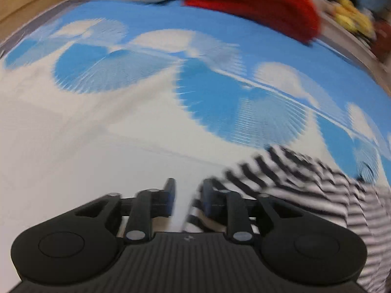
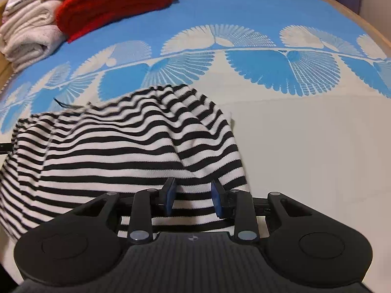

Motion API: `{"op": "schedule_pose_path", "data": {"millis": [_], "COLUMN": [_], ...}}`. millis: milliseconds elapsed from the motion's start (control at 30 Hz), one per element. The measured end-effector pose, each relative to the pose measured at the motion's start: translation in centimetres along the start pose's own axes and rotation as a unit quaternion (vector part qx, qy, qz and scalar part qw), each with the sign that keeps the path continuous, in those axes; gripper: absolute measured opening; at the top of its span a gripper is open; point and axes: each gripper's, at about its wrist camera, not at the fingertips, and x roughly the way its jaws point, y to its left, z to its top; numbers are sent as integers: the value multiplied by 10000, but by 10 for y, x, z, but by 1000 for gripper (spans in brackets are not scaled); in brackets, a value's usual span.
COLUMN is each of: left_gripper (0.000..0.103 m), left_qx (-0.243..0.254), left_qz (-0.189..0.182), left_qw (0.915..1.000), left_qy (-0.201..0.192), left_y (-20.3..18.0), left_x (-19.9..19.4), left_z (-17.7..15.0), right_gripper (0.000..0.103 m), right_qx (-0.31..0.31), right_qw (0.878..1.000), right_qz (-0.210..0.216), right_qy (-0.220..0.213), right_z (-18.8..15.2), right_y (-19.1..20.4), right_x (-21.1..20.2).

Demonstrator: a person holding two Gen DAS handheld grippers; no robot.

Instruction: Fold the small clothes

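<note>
— Right tool (image 2: 193, 199) first: we record its fingers (image 2: 169, 196) spread apart, with a fold of the striped garment (image 2: 117, 151) lying in the gap; neither blue pad presses the cloth as far as we can see. The garment bunches ahead and to the left of this tool, rumpled, resting on the blue-and-white cloth (image 2: 293, 127) that covers the surface.

— And the left tool (image 1: 188, 197)?

— We note a gap between its fingers as well, nothing clamped in it. That view is smeared by motion. The striped garment (image 1: 317, 188) sits to the right of this tool, its edge reaching under the right finger (image 1: 207, 195); whether they touch, we cannot tell.

— Farther out?

— Beyond the garment we see the fan pattern band (image 2: 256, 58) running across the cloth. At the far left edge in the right view lies a red knitted item (image 2: 114, 2), and just beside it, touching, a pile of folded white towels (image 2: 29, 34). In the left view we observe something yellow (image 1: 354, 17) past the red item, too blurred to identify.
</note>
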Motion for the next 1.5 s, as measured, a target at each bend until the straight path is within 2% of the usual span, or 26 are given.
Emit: {"op": "schedule_pose_path", "data": {"millis": [67, 167, 233, 267, 300, 333, 400, 500, 567, 633, 700, 767, 867, 1000, 1033, 1100, 1233, 1400, 1467, 1500], "left_gripper": [27, 27, 27, 27, 27, 28, 30, 34, 35, 35, 35, 35, 35, 35, 35, 35, 35, 35, 35, 35], "left_qx": [-116, 168, 548, 798, 1045, 1297, 1957, 2450, 2328, 2038, 1956, 2127, 2259, 2079, 2040, 2004, 2155, 2189, 2229, 2336], "left_qz": [-187, -769, -1393, -1795, -2055, -2166, -2047, -1401, -1289, -1406, -1630, -1528, -1393, -1348, -1353, -1367, -1323, -1291, -1270, -1113], "left_qw": [9998, 9962, 9879, 9802, 9730, 9676, 9590, 9585, 9633, 9687, 9670, 9650, 9640, 9687, 9695, 9700, 9674, 9671, 9654, 9634], "left_qy": [2, -378, -398, -254, -121, -44, 87, 402, 350, 167, 24, -109, -139, -132, -140, -153, -149, 90, 469, 703], "left_y": [2, -14, -34, -47, -60, -72, -101, -119, -118, -110, -101, -96, -88, -73, -70, -65, -56, -36, -27, -24], "left_x": [-8, -39, -49, -50, -49, -47, -33, -3, -5, -19, -36, -46, -52, -62, -65, -71, -77, -74, -59, -49], "left_z": [3, 1, -6, -10, -16, -22, -35, -53, -52, -48, -48, -52, -56, -58, -59, -63, -70, -75, -78, -82], "right_gripper": [33, 33, 34, 35, 36, 36, 36, 37, 37, 37, 38, 39, 41, 44, 44, 44, 44, 44, 45, 45], "right_qx": [6, -74, -1, 62, 104, 133, 127, 87, 199, 282, 286, 188, -140, -455, -519, -521, -440, -571, -522, -508], "right_qw": [10000, 9993, 9982, 9980, 9981, 9986, 9992, 9977, 9979, 9980, 9982, 9989, 9996, 9940, 9930, 9945, 9956, 9931, 9934, 9936], "right_qz": [-24, -41, 2, 6, -16, -89, -311, -634, -602, -564, -446, -306, -241, -558, -603, -642, -658, -854, -885, -880], "right_qy": [-54, -364, -599, -628, -600, -508, -228, 214, 115, -98, -263, -302, -48, 825, 869, 636, 498, 573, 513, 500], "right_z": [2, 6, 10, 11, 13, 13, 12, 7, 6, 5, 2, -3, -15, -39, -42, -43, -48, -54, -54, -55], "right_y": [1, 5, 4, 2, 0, -1, -2, -6, -10, -12, -12, -11, -8, -8, -6, -2, 4, 6, 5, 3], "right_x": [0, -10, -16, -16, -14, -10, 1, 17, 12, 1, -12, -24, -30, -12, -12, -21, -31, -30, -32, -31]}}
